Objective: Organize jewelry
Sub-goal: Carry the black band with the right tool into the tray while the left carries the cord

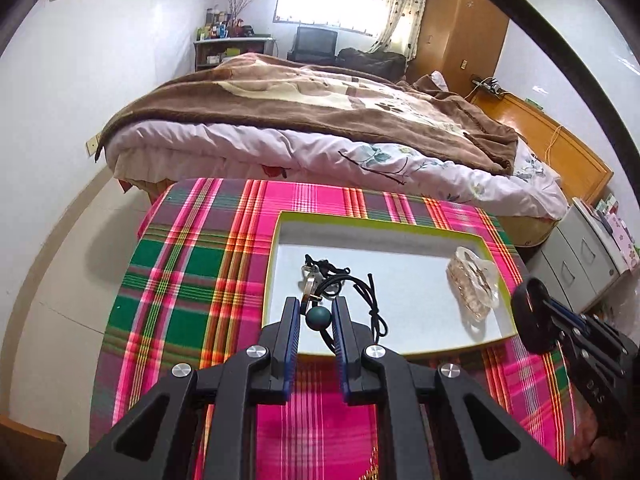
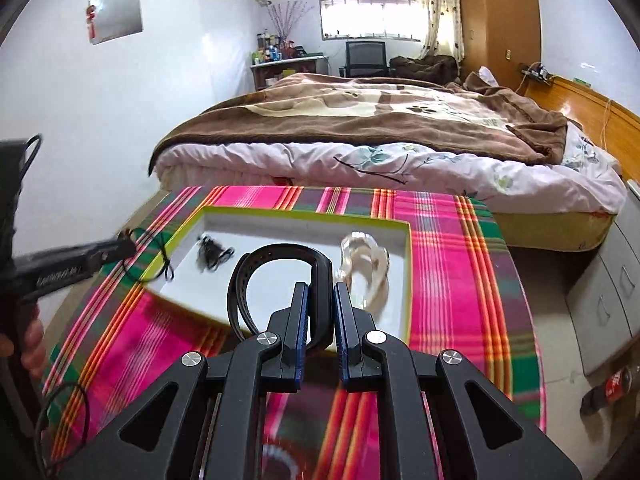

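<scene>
A shallow white tray with a lime-green rim lies on the plaid cloth. My left gripper is shut on a black cord necklace with a dark green bead; its cord hangs over the tray beside a small pile of black cord and metal jewelry. My right gripper is shut on a black wristband, held above the tray's near edge. A clear bag of pale jewelry lies at the tray's right.
The pink and green plaid cloth covers a small table. A bed with a brown blanket stands just beyond. Grey drawers stand at the right. The left gripper shows at the left edge of the right wrist view.
</scene>
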